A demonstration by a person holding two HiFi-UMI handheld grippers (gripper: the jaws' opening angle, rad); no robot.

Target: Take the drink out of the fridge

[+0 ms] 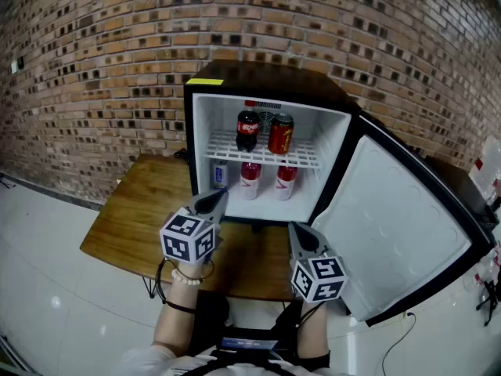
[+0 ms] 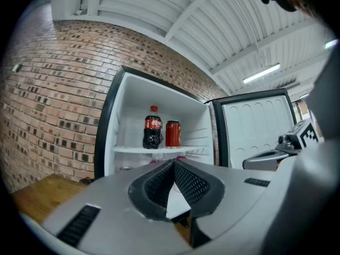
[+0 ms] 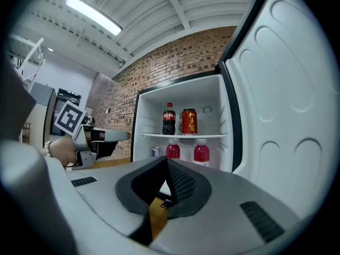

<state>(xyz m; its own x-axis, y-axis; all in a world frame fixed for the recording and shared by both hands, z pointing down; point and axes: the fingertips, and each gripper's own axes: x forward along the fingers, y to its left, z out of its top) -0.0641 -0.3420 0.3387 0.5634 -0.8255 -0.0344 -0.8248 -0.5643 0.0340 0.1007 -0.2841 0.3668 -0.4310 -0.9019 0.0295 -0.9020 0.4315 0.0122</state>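
Observation:
A small black fridge (image 1: 200,143) stands open on a wooden table (image 1: 145,210). Its top shelf carries a cola bottle (image 1: 247,130) (image 2: 153,127) (image 3: 169,119) and a red can (image 1: 280,134) (image 2: 172,134) (image 3: 189,122). Below stand a small blue-white can (image 1: 220,174) and two red drink bottles (image 1: 250,180) (image 1: 286,182). My left gripper (image 1: 218,199) (image 2: 173,162) hovers shut and empty in front of the lower shelf. My right gripper (image 1: 300,232) (image 3: 167,161) sits lower right of it, near the table's front edge, also shut and empty.
The fridge door (image 1: 391,225) hangs wide open to the right, close beside my right gripper. A brick wall (image 1: 94,69) runs behind the fridge. White tiled floor (image 1: 47,288) lies to the left of the table.

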